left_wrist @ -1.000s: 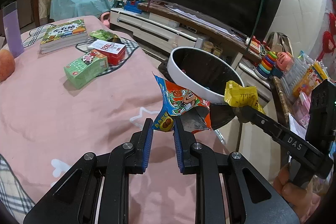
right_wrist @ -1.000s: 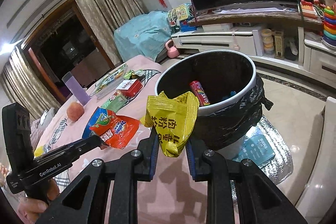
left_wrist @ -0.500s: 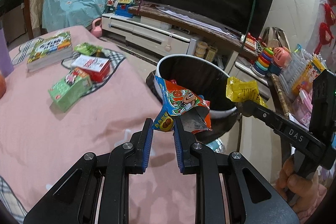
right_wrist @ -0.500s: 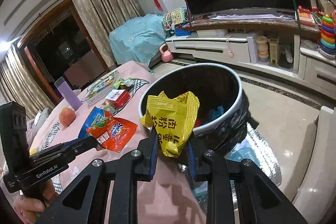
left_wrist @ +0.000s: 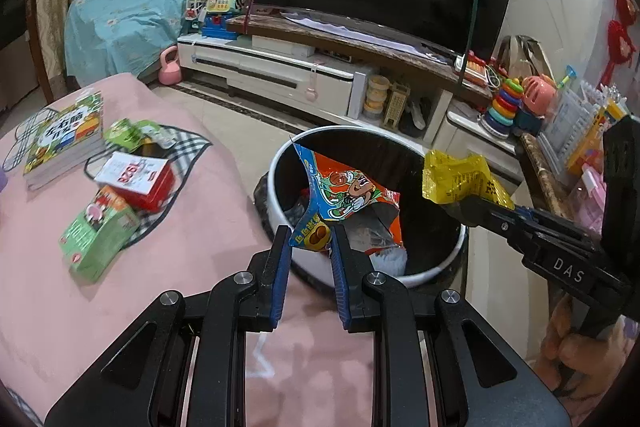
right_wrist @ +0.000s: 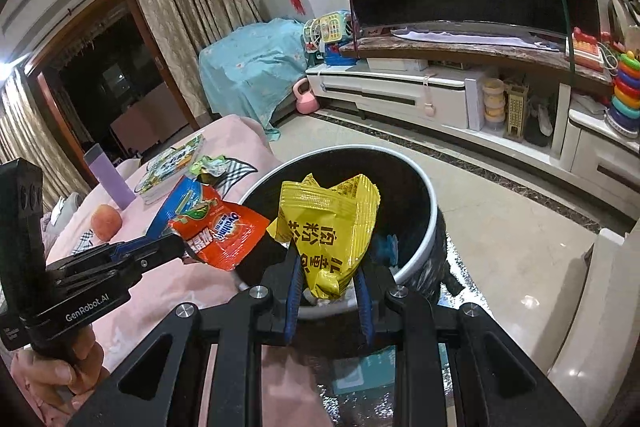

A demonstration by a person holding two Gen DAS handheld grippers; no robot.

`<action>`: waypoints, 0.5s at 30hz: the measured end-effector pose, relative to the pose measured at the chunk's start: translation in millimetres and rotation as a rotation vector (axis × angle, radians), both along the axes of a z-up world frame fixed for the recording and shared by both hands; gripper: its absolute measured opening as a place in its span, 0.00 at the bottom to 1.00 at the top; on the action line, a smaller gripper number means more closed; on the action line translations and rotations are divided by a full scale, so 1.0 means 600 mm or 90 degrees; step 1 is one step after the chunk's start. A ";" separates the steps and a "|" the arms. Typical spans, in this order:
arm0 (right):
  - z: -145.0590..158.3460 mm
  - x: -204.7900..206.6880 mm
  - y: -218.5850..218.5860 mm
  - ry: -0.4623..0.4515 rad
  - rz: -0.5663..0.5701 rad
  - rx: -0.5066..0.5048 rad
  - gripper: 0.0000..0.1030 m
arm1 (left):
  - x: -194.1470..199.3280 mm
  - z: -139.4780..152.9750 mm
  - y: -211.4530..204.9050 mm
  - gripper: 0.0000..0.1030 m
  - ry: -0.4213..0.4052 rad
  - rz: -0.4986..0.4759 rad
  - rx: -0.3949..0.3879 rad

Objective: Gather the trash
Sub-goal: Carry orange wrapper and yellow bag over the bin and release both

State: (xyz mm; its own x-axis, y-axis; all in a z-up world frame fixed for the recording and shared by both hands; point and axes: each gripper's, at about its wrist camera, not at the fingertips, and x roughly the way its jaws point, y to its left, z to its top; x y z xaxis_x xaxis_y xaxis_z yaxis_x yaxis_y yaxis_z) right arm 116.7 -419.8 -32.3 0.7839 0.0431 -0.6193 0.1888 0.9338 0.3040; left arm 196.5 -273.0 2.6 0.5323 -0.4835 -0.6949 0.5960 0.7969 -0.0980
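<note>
Both bits of trash were up in the air over the bin. The orange snack wrapper [left_wrist: 348, 203] was pinched by its bottom corner in the left gripper [left_wrist: 310, 247], jaws clamped on it, hanging above the near side of the trash bin [left_wrist: 280, 163]. The yellow packet [right_wrist: 332, 227] was squeezed between the right gripper [right_wrist: 328, 279] fingers the same way, sitting over the bin's opening too. From the right wrist view you could see both wrappers side by side, just about touching, with the orange one closer to the table.

The bin itself was white-rimmed with a black bag liner, standing on the floor right against the table's edge, and it already had some stuff inside.

On the pink tablecloth [left_wrist: 180, 267], further back from that edge, there was a green carton [left_wrist: 98, 235], a red box [left_wrist: 138, 179] and a book [left_wrist: 64, 135]. A peach [right_wrist: 106, 223] and a purple cup [right_wrist: 108, 179] sat further in.
</note>
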 end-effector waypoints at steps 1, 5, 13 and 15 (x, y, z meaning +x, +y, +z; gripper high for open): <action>0.001 0.004 -0.002 0.003 0.002 -0.003 0.23 | 0.003 -0.002 -0.004 0.18 0.001 -0.002 0.003; 0.002 0.019 -0.009 0.014 0.007 -0.009 0.24 | 0.014 -0.010 -0.020 0.18 0.005 -0.008 0.015; -0.010 0.042 -0.019 0.037 0.013 -0.011 0.24 | 0.026 -0.019 -0.040 0.18 0.009 -0.017 0.029; -0.011 0.047 -0.020 0.042 0.017 -0.011 0.25 | 0.029 -0.021 -0.043 0.18 0.011 -0.017 0.034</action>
State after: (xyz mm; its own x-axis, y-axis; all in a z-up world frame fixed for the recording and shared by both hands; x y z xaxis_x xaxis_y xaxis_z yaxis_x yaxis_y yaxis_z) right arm 145.0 -431.6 -39.1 0.7406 0.0527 -0.6699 0.1825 0.9437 0.2760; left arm 213.9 -298.6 -10.3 0.5080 -0.4595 -0.7285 0.6153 0.7855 -0.0663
